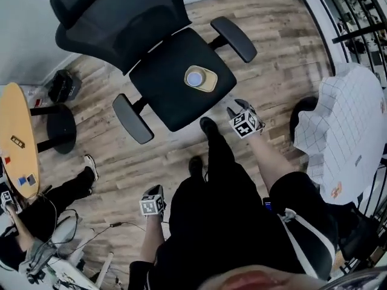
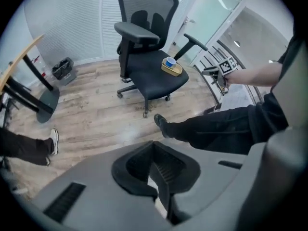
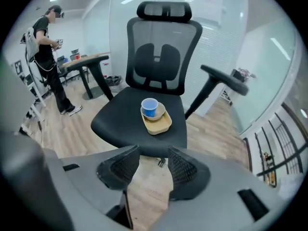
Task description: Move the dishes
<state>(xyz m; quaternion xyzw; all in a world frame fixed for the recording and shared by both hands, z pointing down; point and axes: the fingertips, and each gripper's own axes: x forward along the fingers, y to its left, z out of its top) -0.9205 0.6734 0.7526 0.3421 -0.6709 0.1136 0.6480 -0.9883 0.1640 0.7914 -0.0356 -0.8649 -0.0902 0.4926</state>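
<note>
On the black seat of an office chair (image 1: 163,77) stands a stack of dishes: a blue cup (image 3: 149,107) inside a grey bowl (image 3: 160,112) on a tan square plate (image 3: 159,124). The head view shows the same stack (image 1: 200,78). My right gripper (image 1: 237,107) hovers just off the seat's front corner, jaws open and empty, pointing at the dishes (image 3: 154,170). My left gripper (image 1: 155,191) hangs lower left over the wooden floor, away from the chair. Its jaws (image 2: 154,150) are shut with nothing between them.
The chair's armrests (image 1: 234,38) flank the seat. A round wooden table (image 1: 15,132) and another person's legs (image 1: 66,189) are at the left, with a black bin (image 1: 63,84) behind. A white grid-patterned cloth (image 1: 344,132) covers something at the right, near a railing (image 1: 357,17).
</note>
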